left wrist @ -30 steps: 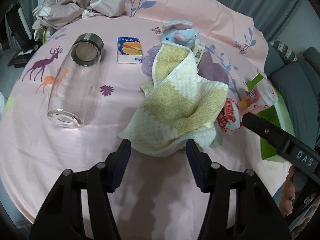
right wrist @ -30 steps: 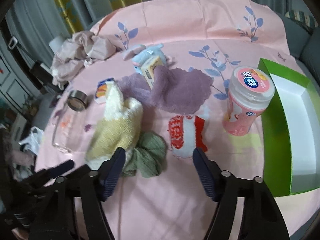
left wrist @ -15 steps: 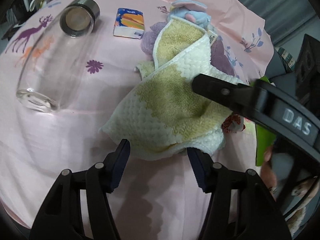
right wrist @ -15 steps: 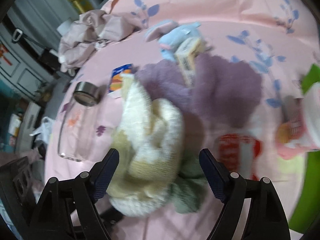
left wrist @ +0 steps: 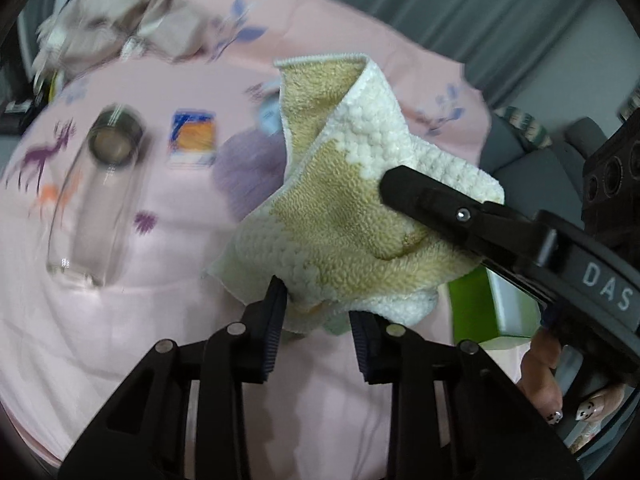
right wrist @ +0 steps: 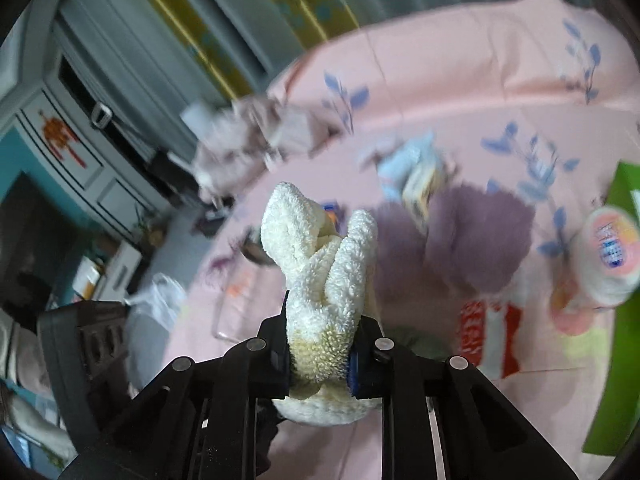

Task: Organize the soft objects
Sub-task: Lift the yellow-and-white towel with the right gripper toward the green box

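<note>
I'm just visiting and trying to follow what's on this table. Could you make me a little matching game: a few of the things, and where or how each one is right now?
Things:
1. yellow and white towel
2. glass bottle
3. purple cloth
4. green box

States:
a. lying on its side
b. spread flat on the tablecloth
c. pinched in the right claw
d. at the table's right edge

Pairs: 1-c, 2-a, 3-b, 4-d
</note>
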Demonstrator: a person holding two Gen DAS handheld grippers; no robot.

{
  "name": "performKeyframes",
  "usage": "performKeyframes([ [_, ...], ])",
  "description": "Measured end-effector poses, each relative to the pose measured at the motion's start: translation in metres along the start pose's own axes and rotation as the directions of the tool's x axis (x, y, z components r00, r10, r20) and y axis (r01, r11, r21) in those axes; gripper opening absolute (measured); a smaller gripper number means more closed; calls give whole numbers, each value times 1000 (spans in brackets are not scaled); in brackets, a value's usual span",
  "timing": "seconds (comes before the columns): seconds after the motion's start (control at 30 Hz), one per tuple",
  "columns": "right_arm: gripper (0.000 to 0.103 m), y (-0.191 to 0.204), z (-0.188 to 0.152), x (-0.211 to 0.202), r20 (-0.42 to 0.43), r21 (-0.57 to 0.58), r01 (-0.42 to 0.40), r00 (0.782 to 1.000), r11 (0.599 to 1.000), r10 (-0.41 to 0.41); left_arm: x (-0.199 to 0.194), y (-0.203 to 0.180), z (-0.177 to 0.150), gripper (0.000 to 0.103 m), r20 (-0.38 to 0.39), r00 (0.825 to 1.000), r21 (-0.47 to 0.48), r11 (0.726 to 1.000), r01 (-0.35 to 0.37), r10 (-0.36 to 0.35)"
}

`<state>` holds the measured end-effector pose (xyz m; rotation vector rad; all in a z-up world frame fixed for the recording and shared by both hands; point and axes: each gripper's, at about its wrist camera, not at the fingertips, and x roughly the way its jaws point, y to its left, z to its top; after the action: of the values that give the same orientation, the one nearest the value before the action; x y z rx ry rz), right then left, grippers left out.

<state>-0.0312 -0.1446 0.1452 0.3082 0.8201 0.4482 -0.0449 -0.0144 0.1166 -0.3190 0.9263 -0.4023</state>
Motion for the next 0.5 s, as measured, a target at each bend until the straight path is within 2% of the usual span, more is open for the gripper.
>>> performKeyframes([
  [0.1, 21, -2, 6, -39, 90, -3, -7, 996, 1000, 7, -6, -32, 7, 28, 23, 999, 46, 998, 42, -43],
  [0.2, 21, -10, 6, -75, 178, 3, 39, 983, 999, -39, -6, -67, 13, 28, 36, 997, 114, 992, 58, -62],
  [0.37, 21, -39, 7, -121, 254, 58, 82, 963, 995, -95, 6, -123, 15, 28, 18, 995, 211, 973, 91, -97],
  [0.5, 22, -69, 8, -151, 300, 160, 125, 939, 979, -169, 32, -168, 14, 28, -24, 994, 301, 947, 110, -108],
])
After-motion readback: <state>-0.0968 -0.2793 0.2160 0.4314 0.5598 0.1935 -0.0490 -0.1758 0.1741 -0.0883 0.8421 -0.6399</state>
